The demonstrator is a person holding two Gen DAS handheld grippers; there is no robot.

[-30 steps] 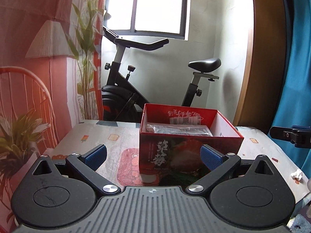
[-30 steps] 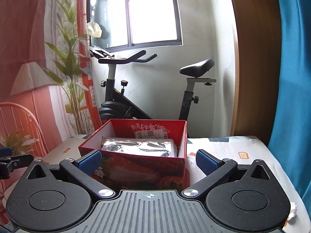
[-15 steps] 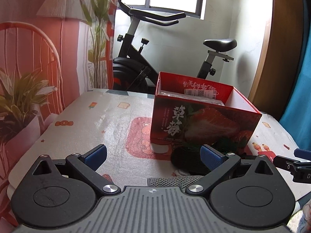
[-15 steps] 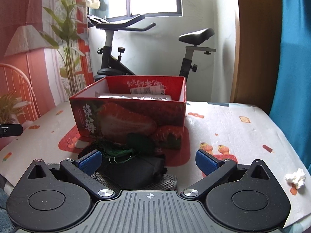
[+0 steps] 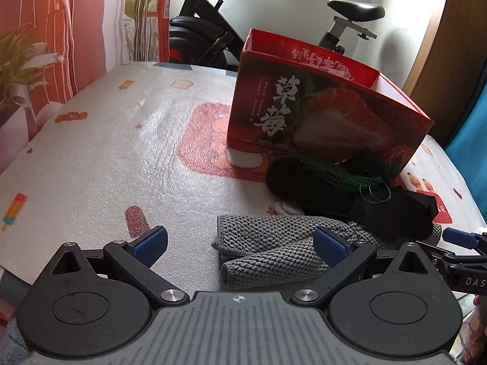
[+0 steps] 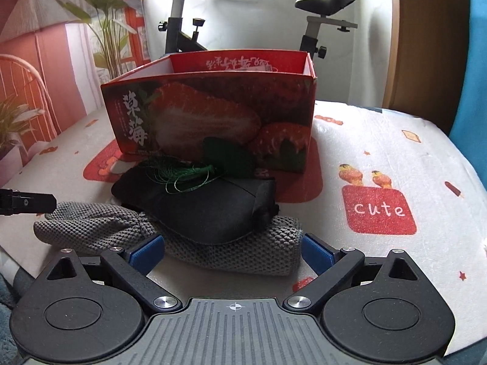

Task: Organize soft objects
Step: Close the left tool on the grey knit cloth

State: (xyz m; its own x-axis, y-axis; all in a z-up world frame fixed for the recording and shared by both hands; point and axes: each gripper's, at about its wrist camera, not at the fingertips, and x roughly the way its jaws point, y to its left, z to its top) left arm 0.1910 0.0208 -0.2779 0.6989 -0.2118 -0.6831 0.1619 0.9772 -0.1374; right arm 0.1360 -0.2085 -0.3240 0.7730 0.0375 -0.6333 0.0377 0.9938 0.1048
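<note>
Two grippers hover low over the near edge of the desk, each with its blue-padded fingers spread wide and gripping nothing. Between the spread fingers of the left gripper (image 5: pixel 240 245) lies the rolled end of a grey knitted cloth (image 5: pixel 274 252), with the right-hand pad just above the knit; whether it touches cannot be told. The right gripper (image 6: pixel 232 251) straddles the other end of the same grey knitted cloth (image 6: pixel 231 255), whose folded bulk sits between its two pads.

On top of the grey cloth rests a black soft fabric pouch (image 6: pixel 213 210), sagging across the middle of the cloth. A tangle of dark green thread with a tassel (image 6: pixel 185 173) lies on the pouch, toward the box side.

Just behind this pile, and touching the green thread, stands an open red cardboard box printed with strawberries (image 6: pixel 210 121), upright near the middle of the desk (image 5: pixel 91 158). The desk is covered by a white padded sheet printed with popsicles, chicks and a red patch reading "cute" (image 6: pixel 379 210) toward the right edge.

Beyond the far edge stands a black exercise bike (image 6: pixel 322 9), with a pink printed curtain (image 5: pixel 45 30) at the left.
</note>
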